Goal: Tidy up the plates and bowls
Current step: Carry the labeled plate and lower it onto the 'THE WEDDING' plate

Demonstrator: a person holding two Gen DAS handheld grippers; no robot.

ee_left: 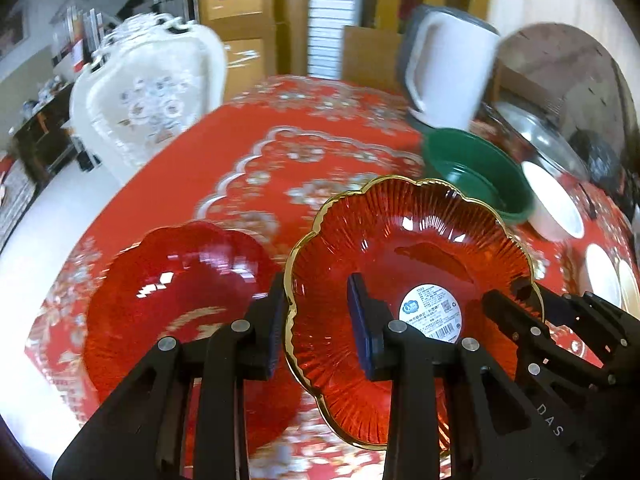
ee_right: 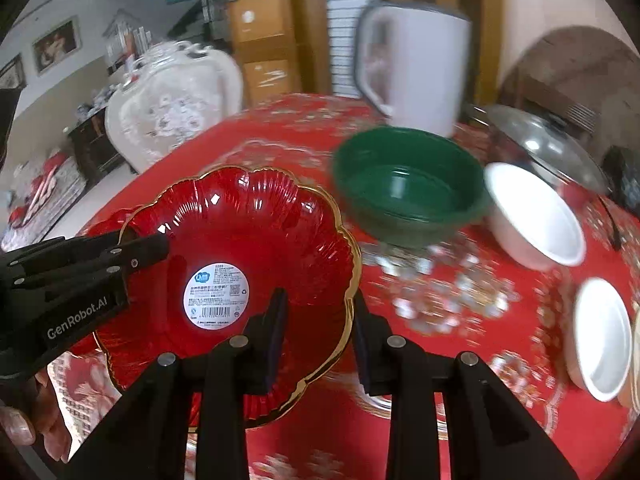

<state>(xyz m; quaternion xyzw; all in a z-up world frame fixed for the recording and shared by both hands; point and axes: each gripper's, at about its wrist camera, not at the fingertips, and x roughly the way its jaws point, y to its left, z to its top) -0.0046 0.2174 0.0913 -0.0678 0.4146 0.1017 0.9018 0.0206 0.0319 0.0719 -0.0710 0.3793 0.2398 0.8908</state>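
A round white label (ee_right: 216,295) with a barcode and small print, too fine to be read, is stuck in the middle of the red glass plate with a gold rim (ee_right: 248,264). "GenRobot.AI" is printed on the body of the left gripper (ee_left: 318,316), and the letters "DAS" are seen on the right gripper (ee_right: 320,334).

The plate is held above the worktop (ee_left: 340,136), which is covered with a red flowered cloth. Its rim is clasped on one side between the fingers of the left gripper, and on the opposite side between the fingers of the right gripper.

A second red plate (ee_left: 180,304) lies on the cloth just beside it. Behind it a green bowl (ee_right: 408,188), a white bowl (ee_right: 536,216), a white kettle (ee_right: 416,68) and a glass lid (ee_right: 544,144) are placed. A smaller white bowl (ee_right: 604,336) is found at the right edge.
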